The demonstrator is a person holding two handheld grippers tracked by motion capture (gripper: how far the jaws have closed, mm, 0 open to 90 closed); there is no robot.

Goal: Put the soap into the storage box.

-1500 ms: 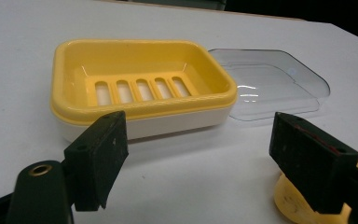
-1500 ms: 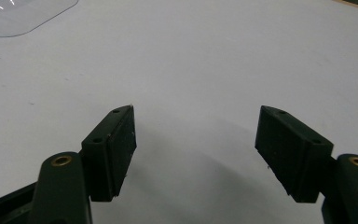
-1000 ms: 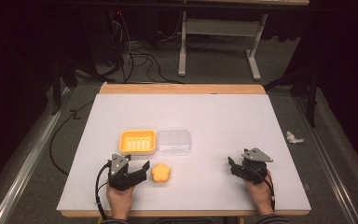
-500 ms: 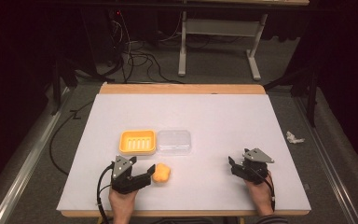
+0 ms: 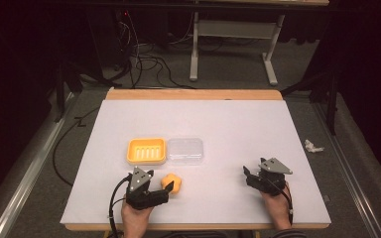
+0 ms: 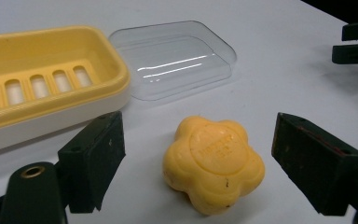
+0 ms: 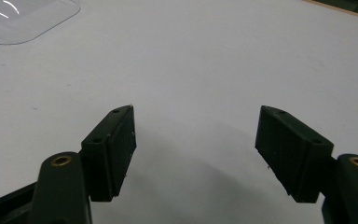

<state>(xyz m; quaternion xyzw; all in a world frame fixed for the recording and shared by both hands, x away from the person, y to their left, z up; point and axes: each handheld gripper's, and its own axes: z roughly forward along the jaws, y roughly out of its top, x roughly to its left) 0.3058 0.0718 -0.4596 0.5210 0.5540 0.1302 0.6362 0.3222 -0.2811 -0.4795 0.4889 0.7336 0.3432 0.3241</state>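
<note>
A yellow flower-shaped soap (image 5: 171, 184) (image 6: 213, 164) lies flat on the white table. My left gripper (image 5: 164, 191) (image 6: 198, 161) stands open with its jaws on either side of the soap, not touching it. Just behind sit a yellow soap dish (image 5: 147, 150) (image 6: 42, 91) with a slotted floor and its clear plastic lid (image 5: 185, 150) (image 6: 175, 58), side by side. My right gripper (image 5: 250, 178) (image 7: 196, 149) rests open at the near right of the table with nothing between its jaws; its jaw tips appear far off in the left gripper view.
The white table top (image 5: 228, 129) has a wooden strip (image 5: 193, 94) along its far edge. A crumpled scrap (image 5: 312, 146) lies on the floor to the right. A desk frame (image 5: 228, 44) and cables (image 5: 144, 54) stand beyond the table.
My left gripper has moved right and forward, so its open jaws now flank the soap. The right gripper has stayed put.
</note>
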